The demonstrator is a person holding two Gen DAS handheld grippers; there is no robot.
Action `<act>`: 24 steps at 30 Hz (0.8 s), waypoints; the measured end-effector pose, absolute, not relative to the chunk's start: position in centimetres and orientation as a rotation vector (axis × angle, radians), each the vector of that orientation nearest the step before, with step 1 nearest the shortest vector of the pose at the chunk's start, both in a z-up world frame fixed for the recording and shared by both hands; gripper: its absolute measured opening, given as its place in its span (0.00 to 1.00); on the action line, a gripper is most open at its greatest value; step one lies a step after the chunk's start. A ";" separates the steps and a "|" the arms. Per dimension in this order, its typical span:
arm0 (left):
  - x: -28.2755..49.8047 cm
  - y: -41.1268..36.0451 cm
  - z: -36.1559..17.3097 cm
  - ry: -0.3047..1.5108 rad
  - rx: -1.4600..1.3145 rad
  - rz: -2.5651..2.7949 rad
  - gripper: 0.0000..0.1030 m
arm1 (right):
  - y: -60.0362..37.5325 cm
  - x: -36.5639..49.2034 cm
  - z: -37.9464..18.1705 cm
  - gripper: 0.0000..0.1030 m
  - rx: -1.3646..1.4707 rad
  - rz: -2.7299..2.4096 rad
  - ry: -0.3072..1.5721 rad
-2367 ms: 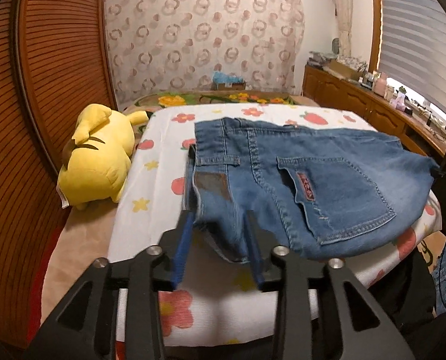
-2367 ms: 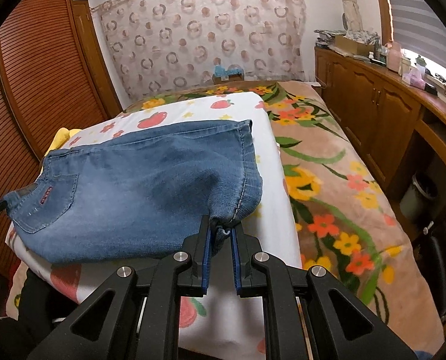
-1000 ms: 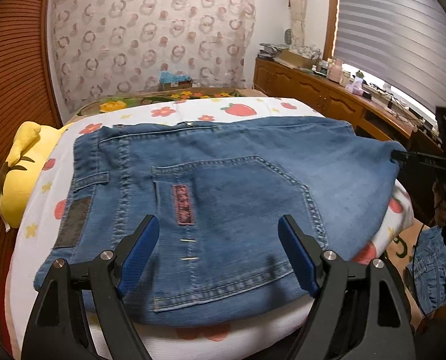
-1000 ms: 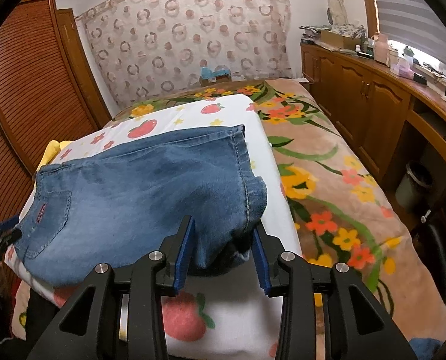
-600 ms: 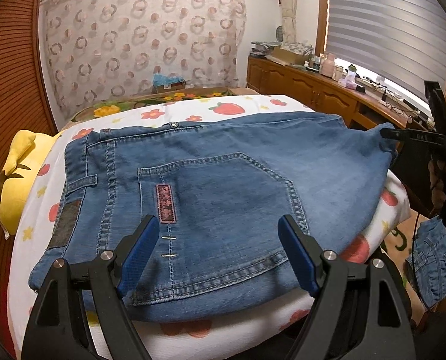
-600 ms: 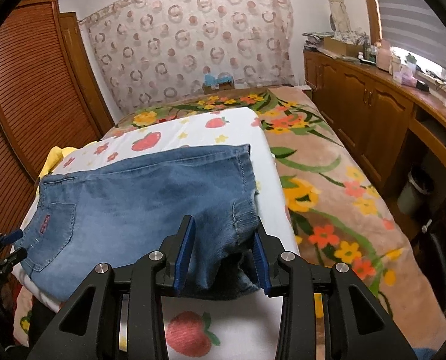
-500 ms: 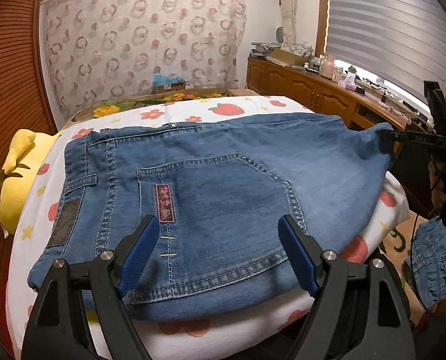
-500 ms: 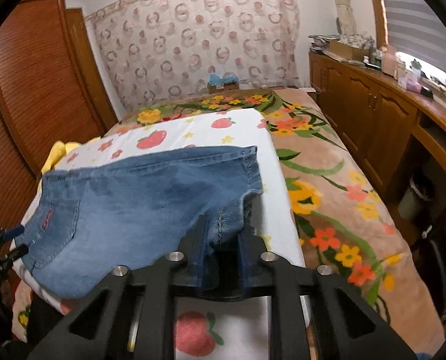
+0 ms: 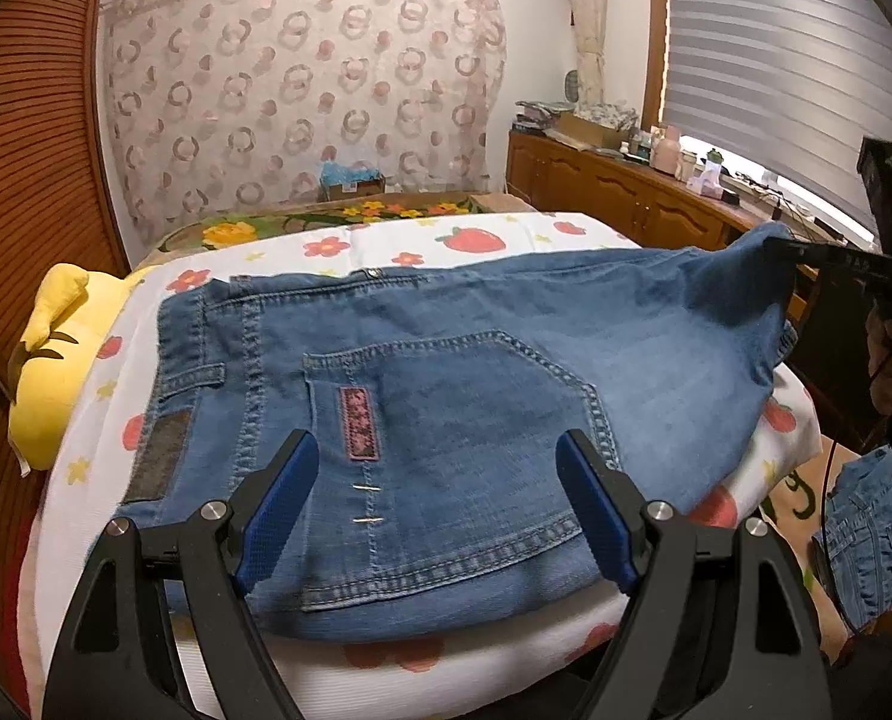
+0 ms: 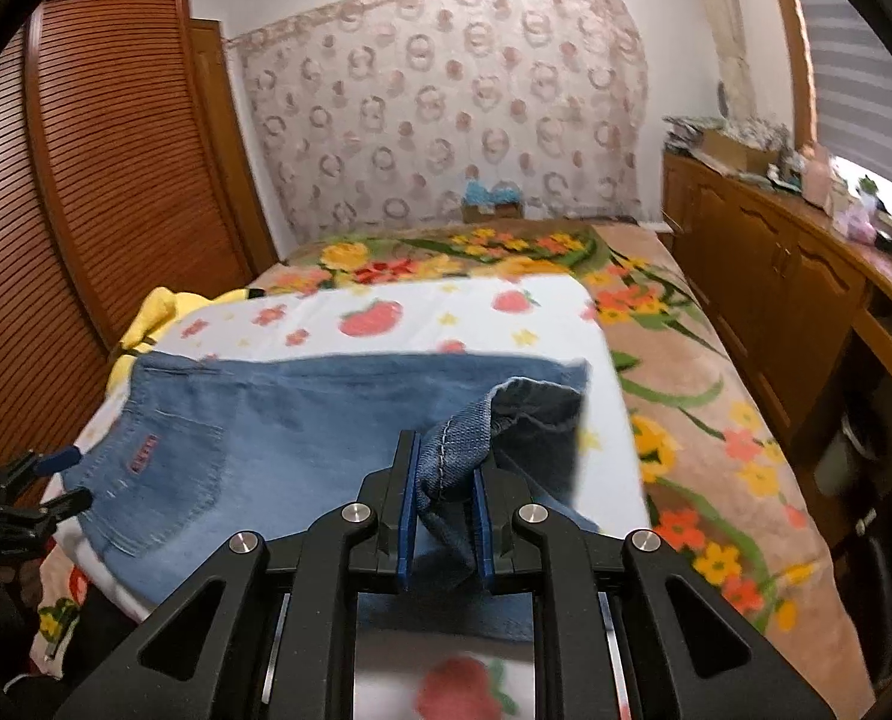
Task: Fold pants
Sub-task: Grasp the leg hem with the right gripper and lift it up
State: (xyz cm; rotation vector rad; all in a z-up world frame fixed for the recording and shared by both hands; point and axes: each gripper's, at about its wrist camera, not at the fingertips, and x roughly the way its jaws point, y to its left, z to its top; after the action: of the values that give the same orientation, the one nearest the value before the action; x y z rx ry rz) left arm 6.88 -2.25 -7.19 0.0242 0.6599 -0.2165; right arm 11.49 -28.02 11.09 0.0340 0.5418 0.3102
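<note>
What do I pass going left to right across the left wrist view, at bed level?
Wooden slatted door → yellow plush toy → jeans → right claw pinching the jeans' far end → wooden cabinets behind.

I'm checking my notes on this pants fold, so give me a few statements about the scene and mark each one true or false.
1. The right hand-held gripper is shut on the hem of the jeans. True.
2. The left hand-held gripper grips the waistband. False: its jaws stand wide open over the back pocket, holding nothing.
3. A yellow plush toy lies beside the jeans. True.
4. The jeans lie on a bare wooden floor. False: they lie on a white strawberry-print sheet.
</note>
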 end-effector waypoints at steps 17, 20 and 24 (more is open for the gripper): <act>5.8 1.7 -5.8 0.625 -0.007 -0.153 0.80 | -19.5 13.2 14.9 0.15 -0.073 0.563 0.458; 5.8 2.5 -5.9 0.627 -0.019 -0.141 0.80 | -18.0 13.4 15.6 0.15 -0.094 0.628 0.445; 5.7 3.3 -6.0 0.629 -0.028 -0.126 0.80 | -16.2 13.9 16.2 0.15 -0.108 0.718 0.447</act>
State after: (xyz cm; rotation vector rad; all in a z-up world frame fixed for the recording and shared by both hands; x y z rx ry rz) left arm 5.73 3.32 -5.98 -0.0283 0.6293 -0.1259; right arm 13.89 -16.24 16.19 -0.1081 0.4471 0.7182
